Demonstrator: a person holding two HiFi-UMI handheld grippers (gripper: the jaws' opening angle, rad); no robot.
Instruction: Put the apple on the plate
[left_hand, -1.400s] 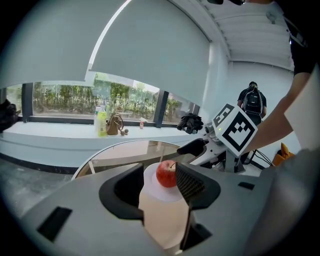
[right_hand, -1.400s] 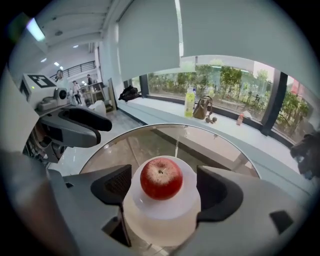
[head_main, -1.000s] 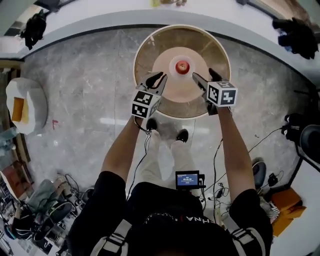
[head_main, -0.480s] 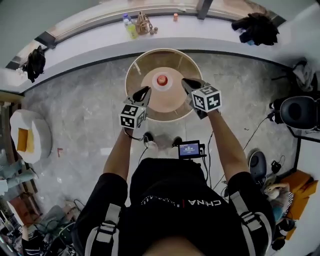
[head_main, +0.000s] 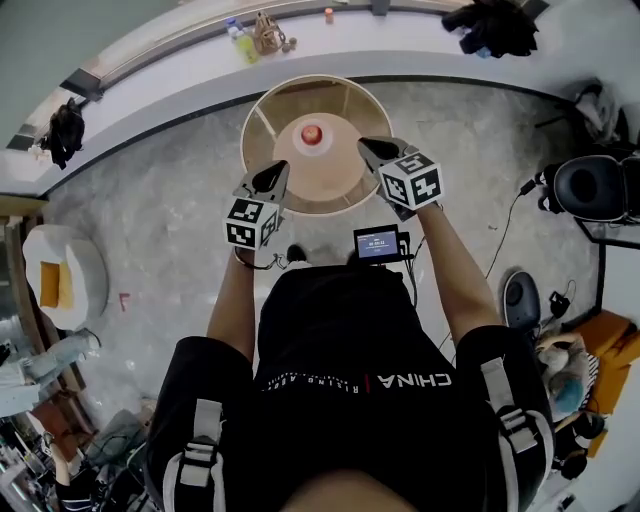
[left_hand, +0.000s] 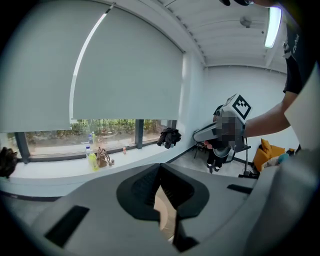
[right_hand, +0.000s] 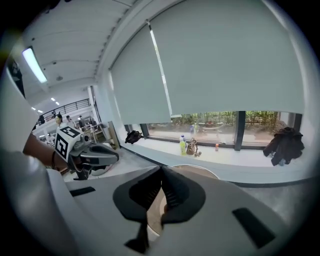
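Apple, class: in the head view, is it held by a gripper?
No: the apple lies on the plate, apart from the left gripper and right gripper.

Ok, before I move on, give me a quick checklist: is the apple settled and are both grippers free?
1. The red apple lies on the pink round plate: ok, near the plate's middle.
2. The plate sits well inside the round wooden table: ok.
3. The left gripper is empty: ok, jaws shut with nothing between them.
4. The right gripper is empty: ok, jaws shut with nothing between them.
5. Both grippers are apart from the apple: ok, one on each side, nearer the person.
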